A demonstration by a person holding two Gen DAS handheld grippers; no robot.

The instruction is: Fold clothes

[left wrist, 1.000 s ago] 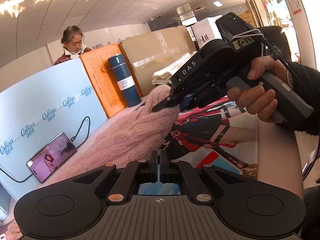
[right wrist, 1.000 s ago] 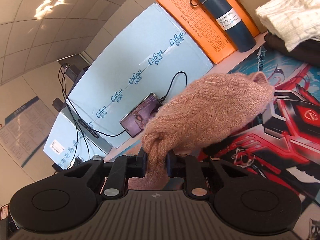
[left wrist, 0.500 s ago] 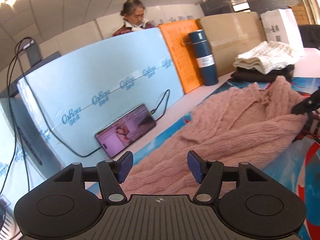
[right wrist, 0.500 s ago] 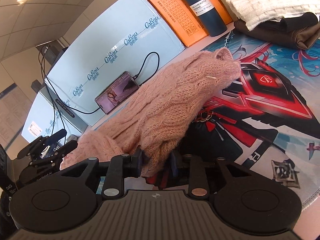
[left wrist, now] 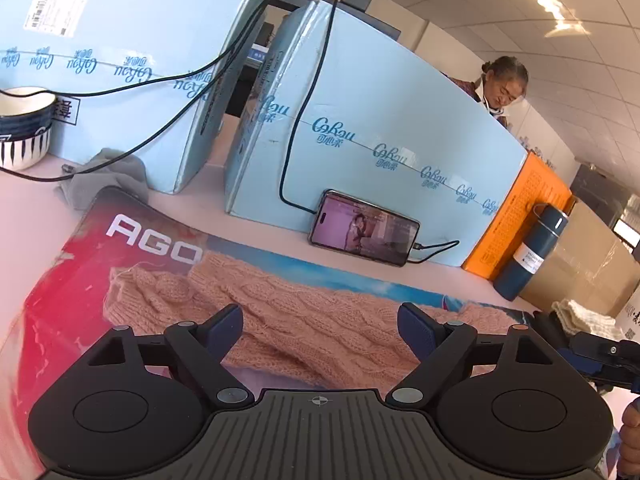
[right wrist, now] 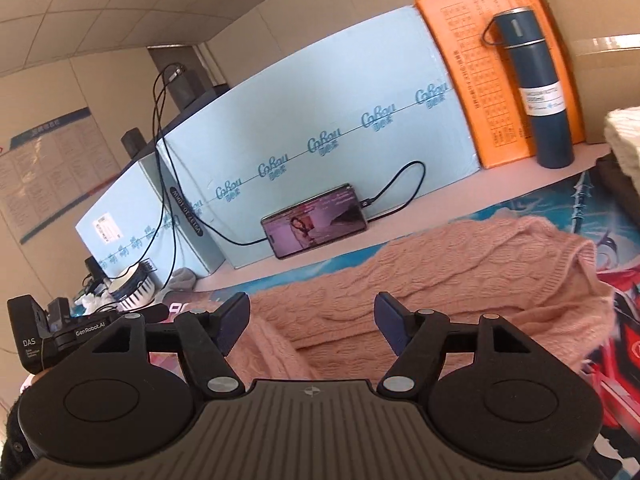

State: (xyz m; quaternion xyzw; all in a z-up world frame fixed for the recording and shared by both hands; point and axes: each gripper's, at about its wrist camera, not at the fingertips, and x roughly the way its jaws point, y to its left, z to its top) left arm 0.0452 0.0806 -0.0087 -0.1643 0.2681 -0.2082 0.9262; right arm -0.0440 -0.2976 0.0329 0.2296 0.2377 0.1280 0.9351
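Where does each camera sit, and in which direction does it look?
Left wrist: on the left claw, facing the pink sweater and blue boxes; its open fingers show, with the right claw at the right edge.
Right wrist: on the right claw, facing the sweater and bottle; open fingers and the left claw show.
Shared: sweater, phone, blue boxes, bottle.

The pink sweater (left wrist: pixel 320 320) runs under the left tool's body, its near edge hidden.
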